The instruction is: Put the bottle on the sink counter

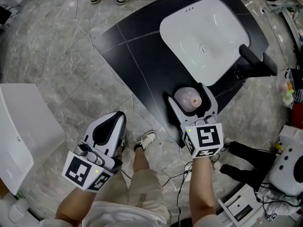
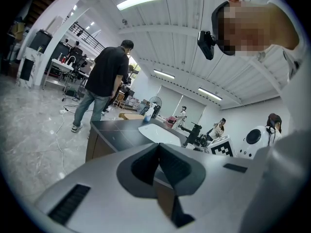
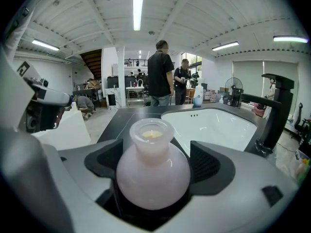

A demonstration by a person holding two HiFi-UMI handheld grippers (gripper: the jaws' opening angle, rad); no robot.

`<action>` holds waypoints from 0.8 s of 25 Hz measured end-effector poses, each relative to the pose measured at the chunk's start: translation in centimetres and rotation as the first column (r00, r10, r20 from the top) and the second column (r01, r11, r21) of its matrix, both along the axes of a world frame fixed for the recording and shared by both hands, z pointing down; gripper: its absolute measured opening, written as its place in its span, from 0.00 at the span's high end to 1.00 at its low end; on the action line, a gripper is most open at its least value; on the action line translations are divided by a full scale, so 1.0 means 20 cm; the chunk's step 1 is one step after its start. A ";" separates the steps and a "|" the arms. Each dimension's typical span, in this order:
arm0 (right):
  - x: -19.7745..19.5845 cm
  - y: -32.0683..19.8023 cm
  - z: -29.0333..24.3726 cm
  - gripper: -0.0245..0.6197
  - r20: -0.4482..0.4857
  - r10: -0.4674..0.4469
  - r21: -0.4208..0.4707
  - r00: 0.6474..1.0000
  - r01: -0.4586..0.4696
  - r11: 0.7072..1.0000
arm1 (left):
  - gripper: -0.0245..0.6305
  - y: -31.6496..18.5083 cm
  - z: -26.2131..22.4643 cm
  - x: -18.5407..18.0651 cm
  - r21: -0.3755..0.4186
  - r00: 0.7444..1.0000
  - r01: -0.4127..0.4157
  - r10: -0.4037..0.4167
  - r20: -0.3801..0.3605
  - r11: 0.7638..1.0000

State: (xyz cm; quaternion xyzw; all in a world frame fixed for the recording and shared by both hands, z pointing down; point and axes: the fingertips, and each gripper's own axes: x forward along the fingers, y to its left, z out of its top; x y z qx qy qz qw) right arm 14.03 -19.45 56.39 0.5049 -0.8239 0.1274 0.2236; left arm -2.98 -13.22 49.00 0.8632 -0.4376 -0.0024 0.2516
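A round, pale pink bottle (image 1: 188,100) with a short wide neck sits between the jaws of my right gripper (image 1: 187,95), which is shut on its belly. In the right gripper view the bottle (image 3: 153,174) stands upright and fills the gap of the gripper (image 3: 154,155). It hangs over the front corner of the black sink counter (image 1: 137,56), just in front of the white basin (image 1: 203,37). I cannot tell whether its base touches the counter. My left gripper (image 1: 115,122) is shut on nothing, low over the floor to the left of the counter; its pads (image 2: 167,165) meet.
A black faucet (image 1: 255,63) stands at the basin's right side. A small blue-white bottle (image 3: 198,96) sits at the counter's far end. People (image 3: 160,74) stand beyond the counter. A white fixture (image 1: 23,126) lies on the floor at left, with cables and white equipment (image 1: 289,164) at right.
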 end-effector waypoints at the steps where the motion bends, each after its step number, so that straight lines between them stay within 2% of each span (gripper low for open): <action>1: 0.00 0.00 0.00 0.30 0.008 0.004 0.001 1.000 -0.004 1.000 | 0.94 0.00 0.00 0.00 -0.001 1.000 -0.002 0.002 0.000 1.000; 10: 0.02 0.03 -0.07 0.30 0.009 0.007 0.015 1.000 -0.007 1.000 | 0.94 0.00 -0.01 0.03 0.004 1.000 -0.021 0.021 -0.003 1.000; 20: 0.06 0.18 -0.08 0.30 0.001 0.038 -0.012 0.999 -0.038 0.999 | 0.94 0.01 -0.10 0.03 0.025 0.999 -0.047 0.047 -0.012 0.999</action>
